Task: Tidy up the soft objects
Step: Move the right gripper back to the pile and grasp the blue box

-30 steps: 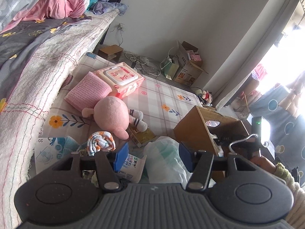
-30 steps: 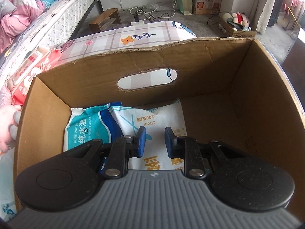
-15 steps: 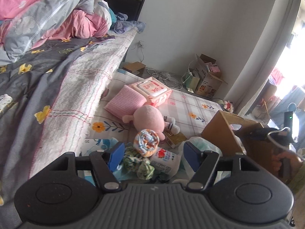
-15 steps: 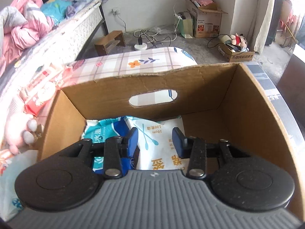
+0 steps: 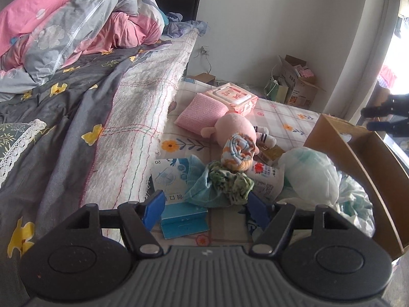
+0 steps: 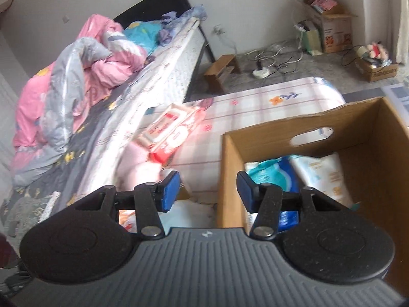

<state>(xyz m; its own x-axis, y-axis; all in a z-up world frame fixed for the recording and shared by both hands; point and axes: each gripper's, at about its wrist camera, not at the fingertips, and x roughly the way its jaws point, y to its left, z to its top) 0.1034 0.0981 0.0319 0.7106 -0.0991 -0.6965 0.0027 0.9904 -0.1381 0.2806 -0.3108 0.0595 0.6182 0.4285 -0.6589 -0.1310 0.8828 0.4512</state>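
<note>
Checked floor mat point(image 5: 276, 117) fills the middle of the left wrist view, with about 8 soft items left on it: 1 pink plush point(image 5: 236, 128), 1 rolled towel point(image 5: 239, 151), 1 green cloth point(image 5: 230, 180), 1 pink pad point(image 5: 202, 113) among them. Left gripper point(image 5: 204, 208) has its jaws spread, just opened wider, empty. In the right wrist view, lower right, the cardboard box point(image 6: 301, 128) holds 2 packs (task barely begun, I judge); right gripper point(image 6: 208, 190), jaws just parted, grips nothing.
</note>
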